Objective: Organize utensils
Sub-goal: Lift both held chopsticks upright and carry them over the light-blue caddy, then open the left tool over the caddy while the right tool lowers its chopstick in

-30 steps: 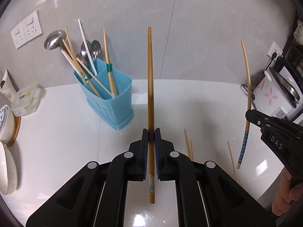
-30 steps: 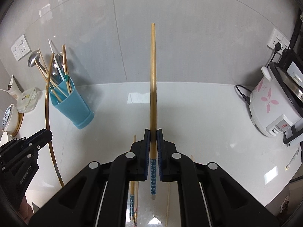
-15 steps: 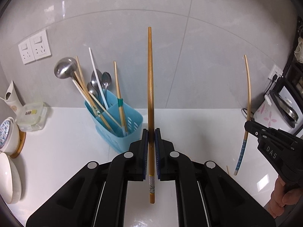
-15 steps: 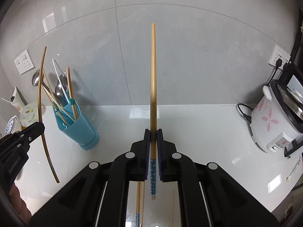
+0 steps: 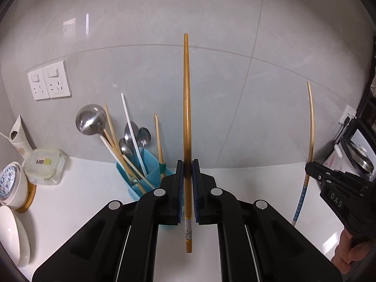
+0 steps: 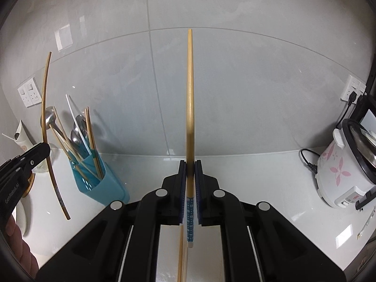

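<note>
Grey wall tiles (image 5: 141, 35) rise behind a glossy white counter (image 5: 82, 199), seen first from the left wrist. At centre the left gripper (image 5: 187, 188) is clamped narrowly on a dark-wood chopstick (image 5: 186, 105), which stands upright between the pads, its decorated end hanging below them. Just left of that gripper, and partly hidden behind it, sits the blue utensil holder (image 5: 131, 188), filled with a ladle (image 5: 90, 119), spoons and several chopsticks. Further left of the holder are a lidded plastic container (image 5: 44, 166) and stacked bowls (image 5: 11, 185); wall sockets (image 5: 49, 83) hang above. Far right of the holder, the right gripper (image 5: 311, 165) pinches a pale chopstick with a blue patterned end (image 5: 310, 129).

From the right wrist, the right gripper (image 6: 190, 188) is closed tightly on that pale chopstick (image 6: 190, 94), upright, blue dotted end lowest. Loose chopsticks (image 6: 182, 253) lie on the counter beneath it. The utensil holder (image 6: 98, 181) stands well to the left, near the wall; just left of the holder the left gripper (image 6: 47, 148) carries the dark chopstick (image 6: 45, 117). A flowered rice cooker (image 6: 340, 171) sits far right of the holder.
</note>
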